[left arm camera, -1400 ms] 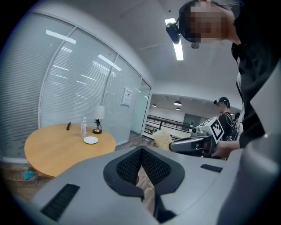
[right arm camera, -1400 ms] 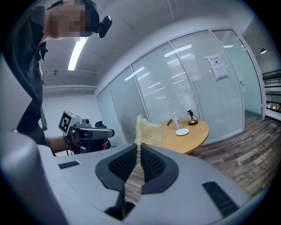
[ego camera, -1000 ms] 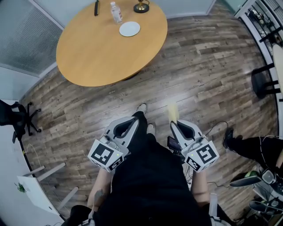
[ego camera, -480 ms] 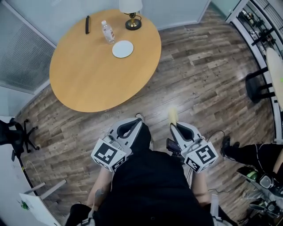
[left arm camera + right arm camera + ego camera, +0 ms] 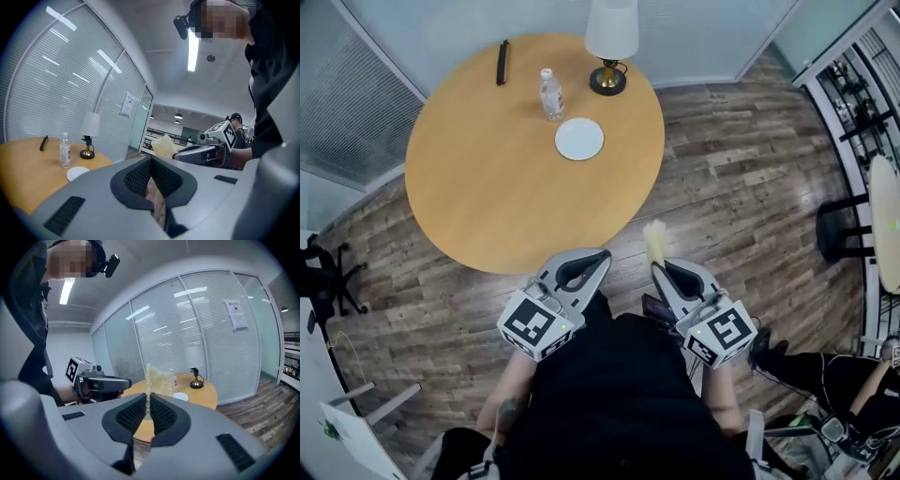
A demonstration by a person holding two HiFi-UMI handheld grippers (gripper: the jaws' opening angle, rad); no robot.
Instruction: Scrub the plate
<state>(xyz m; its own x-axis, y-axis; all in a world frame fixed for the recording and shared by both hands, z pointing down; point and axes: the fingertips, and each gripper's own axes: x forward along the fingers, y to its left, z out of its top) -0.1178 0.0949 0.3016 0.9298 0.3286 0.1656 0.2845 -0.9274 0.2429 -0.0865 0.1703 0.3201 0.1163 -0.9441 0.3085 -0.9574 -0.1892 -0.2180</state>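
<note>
Both grippers are held at waist height, short of the round wooden table (image 5: 487,178). The right gripper (image 5: 660,269) is clenched on a pale yellow sponge (image 5: 655,242), which stands upright beyond its jaw tips. The left gripper (image 5: 600,256) has its jaws pressed together with nothing between them.

The small white plate (image 5: 579,139) lies flat well ahead of both grippers, towards the table's far side. A clear water bottle (image 5: 550,95) and a table lamp (image 5: 609,42) stand just beyond it.

The plate looks thin, rigid and light, and is likely to slide on the smooth tabletop. Its rim is the sensible hold for the empty left gripper. The sponge looks soft and compressible.

The room has a wood-plank floor (image 5: 741,187) and glass walls with blinds (image 5: 187,324).
</note>
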